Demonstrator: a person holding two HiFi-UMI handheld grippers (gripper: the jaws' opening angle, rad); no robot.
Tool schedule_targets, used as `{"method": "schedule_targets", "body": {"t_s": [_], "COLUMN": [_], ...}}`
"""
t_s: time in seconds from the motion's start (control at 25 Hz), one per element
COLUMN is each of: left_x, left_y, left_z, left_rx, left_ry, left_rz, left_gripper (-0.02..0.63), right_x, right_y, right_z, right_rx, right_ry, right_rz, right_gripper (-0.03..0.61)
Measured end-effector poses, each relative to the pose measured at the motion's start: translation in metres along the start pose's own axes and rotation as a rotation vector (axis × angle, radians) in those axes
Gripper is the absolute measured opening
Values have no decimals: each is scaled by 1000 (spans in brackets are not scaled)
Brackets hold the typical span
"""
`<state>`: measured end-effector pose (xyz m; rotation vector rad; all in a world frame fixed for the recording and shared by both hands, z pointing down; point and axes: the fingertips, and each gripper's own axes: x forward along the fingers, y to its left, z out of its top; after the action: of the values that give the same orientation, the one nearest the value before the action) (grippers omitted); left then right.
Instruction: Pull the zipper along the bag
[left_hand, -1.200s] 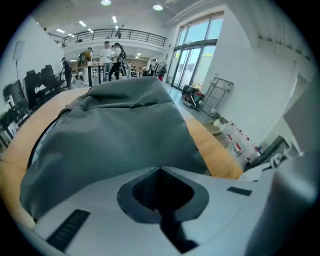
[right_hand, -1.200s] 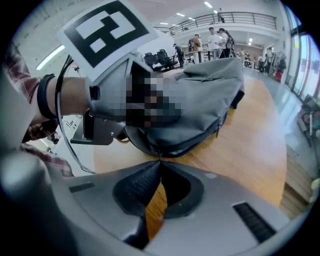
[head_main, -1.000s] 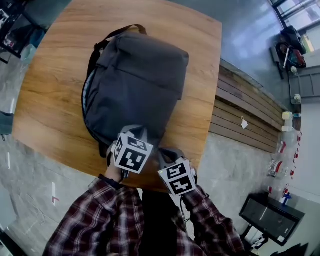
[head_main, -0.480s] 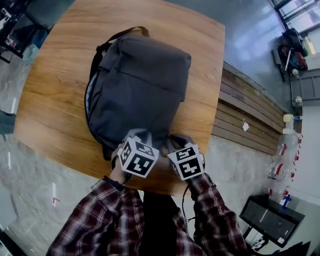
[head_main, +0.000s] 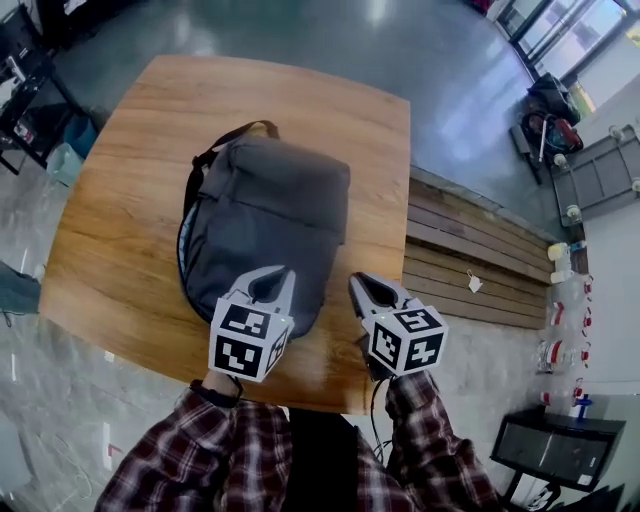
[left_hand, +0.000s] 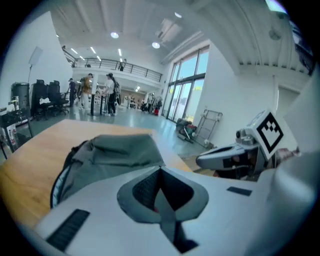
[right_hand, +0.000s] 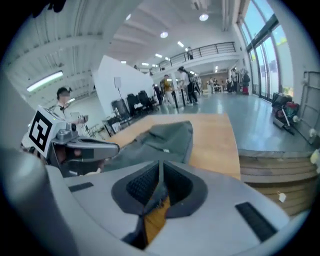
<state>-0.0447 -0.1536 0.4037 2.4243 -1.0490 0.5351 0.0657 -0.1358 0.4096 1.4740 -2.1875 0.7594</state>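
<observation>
Holding left gripper (head_main: 280, 275) and right gripper (head_main: 358, 283) pinched shut on nothing, fingers (left_hand: 100, 210) empty, with the bag (head_main: 265, 215) lying just ahead of the tips on the surface (head_main: 120, 220). Looks soft and limp, likely to bunch or slide under a tug. Gapes along the zipper (head_main: 182, 250) ahead-left of the left tips, showing pale lining. Best to pin the fabric beside it and pinch the pull tab, not yet made out.

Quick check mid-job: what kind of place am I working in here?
Probably a large open workspace hall: a mezzanine railing, tall windows, and office chairs beyond the wooden table.
</observation>
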Motion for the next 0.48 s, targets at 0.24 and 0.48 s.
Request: {"method": "schedule_targets", "body": {"t_s": [0.24,0.48], "left_x": [-58,-84], "left_y": [-21,-50], "left_z": [94,135], "left_rx": [7,78], "left_ry": [-251,-347], "left_rz": [16,1], "left_gripper": [8,8], "right_x": [-45,-74], "right_y": [62,92], "right_z": [90,131], "right_rx": [-84,-171], "right_ry": [-287,-395], "right_rz": [-15,6], "right_gripper": [11,9]}}
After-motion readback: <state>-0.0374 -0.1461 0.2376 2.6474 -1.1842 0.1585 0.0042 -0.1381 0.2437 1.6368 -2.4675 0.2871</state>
